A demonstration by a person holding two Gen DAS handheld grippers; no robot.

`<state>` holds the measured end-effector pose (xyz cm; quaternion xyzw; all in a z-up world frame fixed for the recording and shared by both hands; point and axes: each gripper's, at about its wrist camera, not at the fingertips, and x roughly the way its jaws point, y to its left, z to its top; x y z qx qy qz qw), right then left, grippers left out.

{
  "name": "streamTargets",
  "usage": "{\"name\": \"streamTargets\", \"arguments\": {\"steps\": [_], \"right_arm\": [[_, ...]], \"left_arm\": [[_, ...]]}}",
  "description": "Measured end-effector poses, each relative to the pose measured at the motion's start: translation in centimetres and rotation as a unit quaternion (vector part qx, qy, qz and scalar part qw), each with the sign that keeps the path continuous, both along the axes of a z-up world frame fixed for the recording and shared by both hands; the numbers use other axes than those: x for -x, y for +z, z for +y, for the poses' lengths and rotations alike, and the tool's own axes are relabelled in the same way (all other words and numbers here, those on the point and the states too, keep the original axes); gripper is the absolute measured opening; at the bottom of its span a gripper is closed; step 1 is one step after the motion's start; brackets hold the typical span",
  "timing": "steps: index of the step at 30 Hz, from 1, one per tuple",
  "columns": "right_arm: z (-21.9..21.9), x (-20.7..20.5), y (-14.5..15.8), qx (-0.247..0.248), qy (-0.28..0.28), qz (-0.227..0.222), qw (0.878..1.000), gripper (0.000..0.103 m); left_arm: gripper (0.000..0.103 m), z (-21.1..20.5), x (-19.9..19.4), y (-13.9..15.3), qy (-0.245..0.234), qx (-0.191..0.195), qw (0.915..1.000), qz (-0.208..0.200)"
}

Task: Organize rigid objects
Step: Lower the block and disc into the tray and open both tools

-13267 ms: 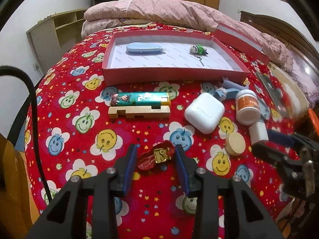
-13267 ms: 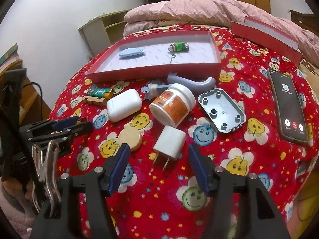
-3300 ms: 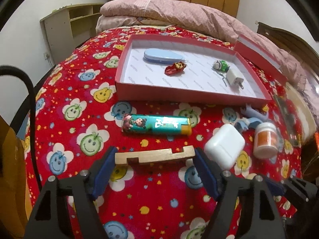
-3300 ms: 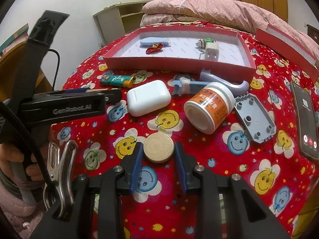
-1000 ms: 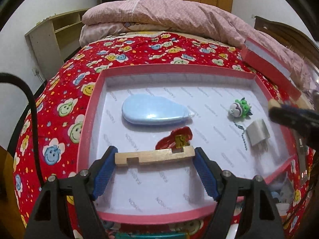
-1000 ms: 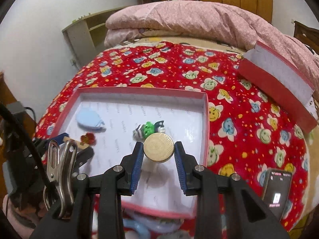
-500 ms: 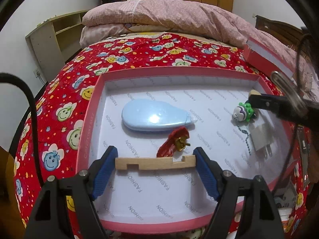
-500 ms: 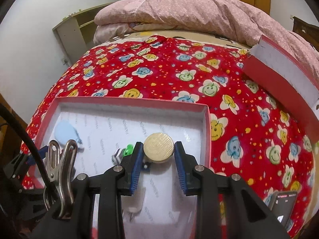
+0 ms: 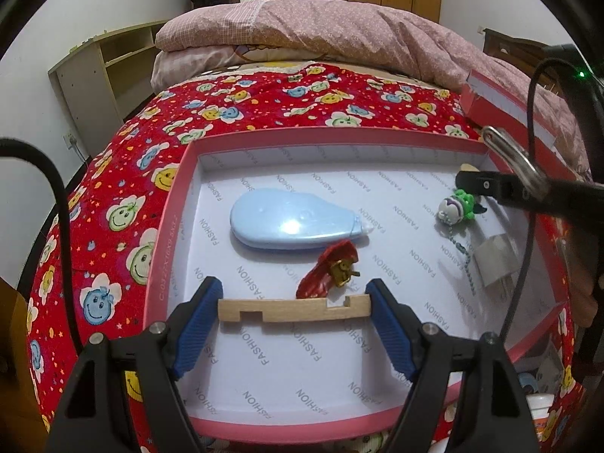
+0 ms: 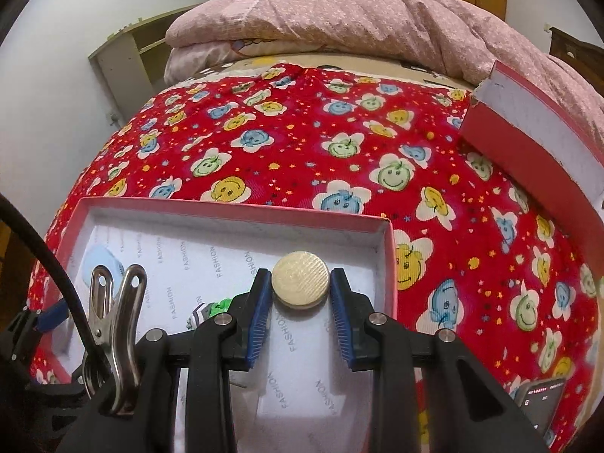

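Carried from bedspread to above the pink tray (image 9: 171, 226): wooden strip (image 9: 294, 308), stiff, light, clamped endwise in left gripper (image 9: 295, 311). Right view: wooden disc (image 10: 301, 279), rigid, pinched at 2 edges by right gripper (image 10: 301, 302), over tray's far corner.

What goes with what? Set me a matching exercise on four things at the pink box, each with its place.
Things:
1. wooden strip
2. round disc
3. blue case
4. white plug

Places:
A. near the pink box's right-hand wall, in the left wrist view
B. clamped in the right gripper
C. on the box floor, just beyond the red toy
D. clamped in the left gripper

Pairs: 1-D, 2-B, 3-C, 4-A
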<state>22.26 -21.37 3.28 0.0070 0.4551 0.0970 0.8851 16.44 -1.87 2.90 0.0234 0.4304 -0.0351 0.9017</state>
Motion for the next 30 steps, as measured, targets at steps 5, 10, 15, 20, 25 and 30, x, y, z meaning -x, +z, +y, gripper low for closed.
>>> {"name": "streamTargets", "arguments": {"steps": [5,10,15,20,25,30], "right_arm": [[0.0,-0.1,0.0,0.000,-0.001,0.000,1.000,0.032],[0.0,0.3,0.6,0.000,0.000,-0.008,1.000,0.038],[0.1,1.6,1.7,-0.007,0.005,-0.026,1.000,0.043],[0.2,3.2,2.6,-0.011,0.012,-0.037,0.999,0.048],[0.1,5.5,3.6,-0.024,0.019,-0.047,0.998,0.049],[-0.1,8.0,4.3,-0.036,0.022,-0.053,0.998,0.049]], "left_arm": [[0.082,-0.1,-0.1,0.0,0.000,0.000,1.0000,-0.001],[0.082,0.1,0.1,0.3,-0.002,0.013,0.9999,0.001],[0.082,0.2,0.4,0.6,-0.008,0.034,0.9993,0.011],[0.082,0.0,1.2,0.9,-0.009,0.024,0.9996,0.007],[0.082,0.1,2.3,1.9,-0.014,0.026,0.9996,-0.004],[0.082,0.1,3.8,2.8,-0.017,0.029,0.9994,-0.008]]}}
